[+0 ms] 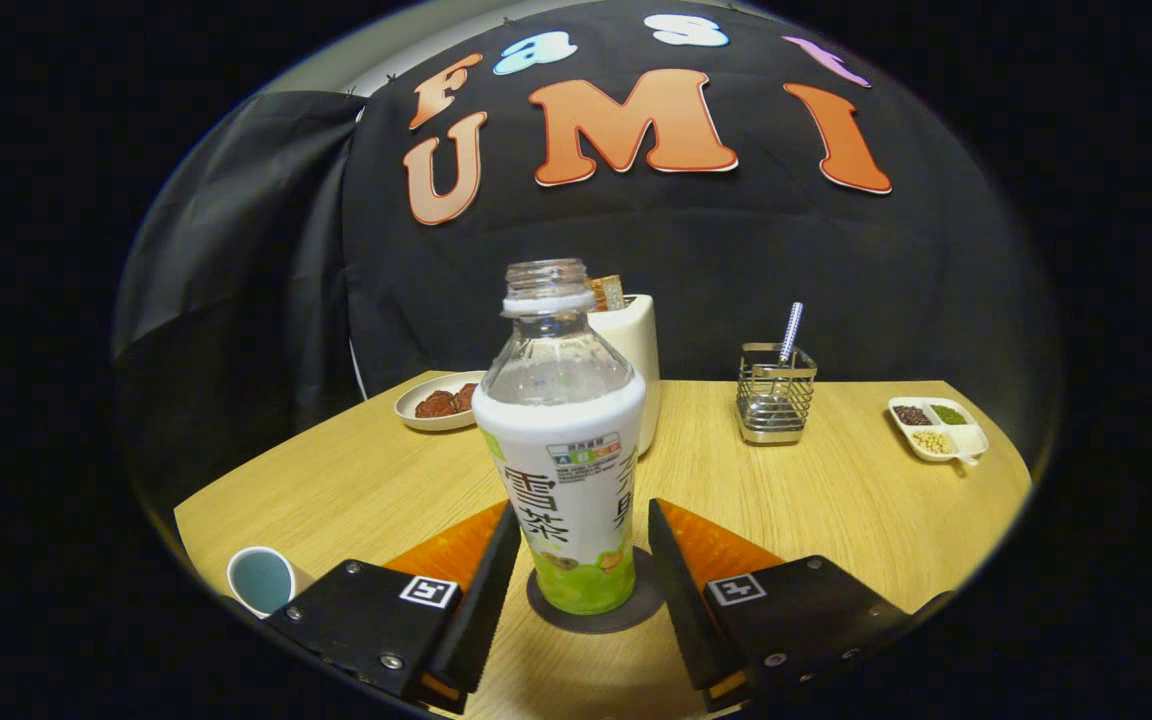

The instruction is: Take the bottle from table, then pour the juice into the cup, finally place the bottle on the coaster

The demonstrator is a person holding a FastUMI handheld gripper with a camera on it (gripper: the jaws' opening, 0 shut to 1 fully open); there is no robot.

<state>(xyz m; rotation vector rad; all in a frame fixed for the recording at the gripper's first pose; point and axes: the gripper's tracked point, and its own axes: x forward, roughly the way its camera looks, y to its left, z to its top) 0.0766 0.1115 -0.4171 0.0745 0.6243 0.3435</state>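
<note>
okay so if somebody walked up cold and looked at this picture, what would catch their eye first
First the uncapped bottle with its white and green label, upright on a dark round coaster between the fingers of the open gripper, neither finger touching it. Then the wire utensil holder with a metal handle sticking up, beyond the fingers to the right, and a cup lying on its side by the left finger.

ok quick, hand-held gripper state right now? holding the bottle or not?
Hand-held gripper: open, holding nothing. Its fingers flank the bottle with a gap on each side; the bottle stands upright on the coaster.
</note>
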